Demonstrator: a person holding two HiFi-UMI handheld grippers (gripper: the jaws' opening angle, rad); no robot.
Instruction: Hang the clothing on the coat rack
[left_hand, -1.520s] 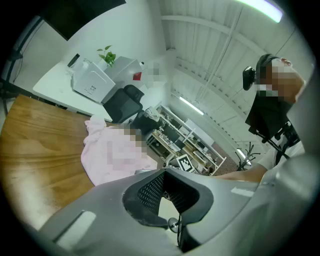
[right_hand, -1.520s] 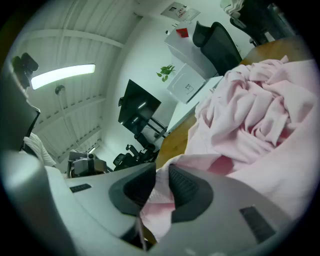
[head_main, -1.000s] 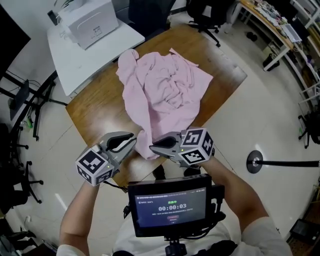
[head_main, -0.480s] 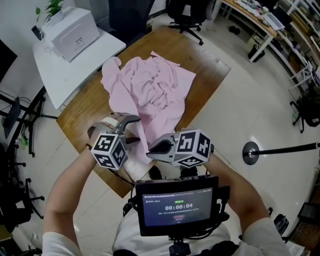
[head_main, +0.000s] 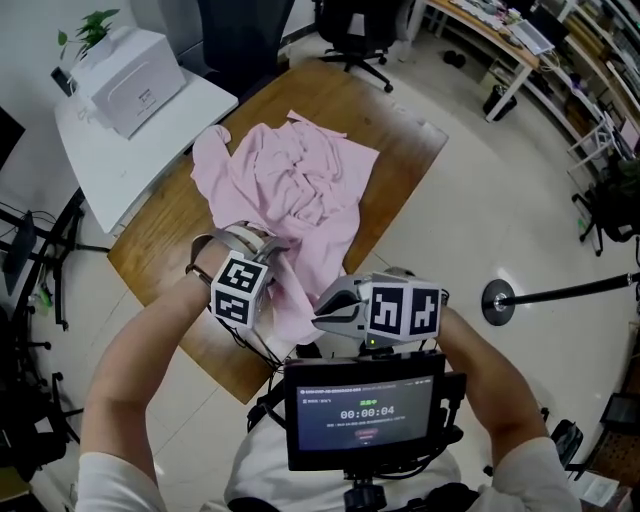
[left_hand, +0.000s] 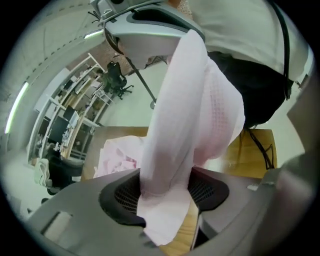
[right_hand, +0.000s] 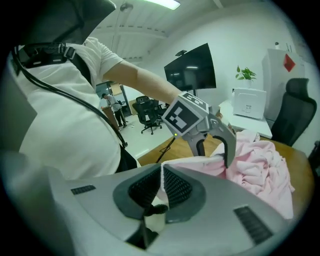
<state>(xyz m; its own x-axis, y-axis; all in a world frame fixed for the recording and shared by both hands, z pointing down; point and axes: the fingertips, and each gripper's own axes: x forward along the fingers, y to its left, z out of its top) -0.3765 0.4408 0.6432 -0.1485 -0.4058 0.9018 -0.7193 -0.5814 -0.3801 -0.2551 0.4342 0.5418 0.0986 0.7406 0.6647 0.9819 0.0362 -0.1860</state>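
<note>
Nearest in, the right gripper (head_main: 322, 310) is clamped tight on the edge of the pink garment (head_main: 300, 185), with a fold pinched flat between its pads. Just beyond it, to its left, the left gripper (head_main: 258, 248) is pointed steeply down with its jaws spread wide. They have just been drawn in a little, and a band of cloth is seen running between them, not yet pressed. That band is stretched from one gripper to the other, so the held edge lies crosswise. The left gripper is the nearer to the bulk, which is heaped further out on the wooden table (head_main: 410, 148). Past that, a white table (head_main: 130, 160), a white box (head_main: 125, 75) and an office chair (head_main: 355, 20) are seen. No coat rack can be picked out.
</note>
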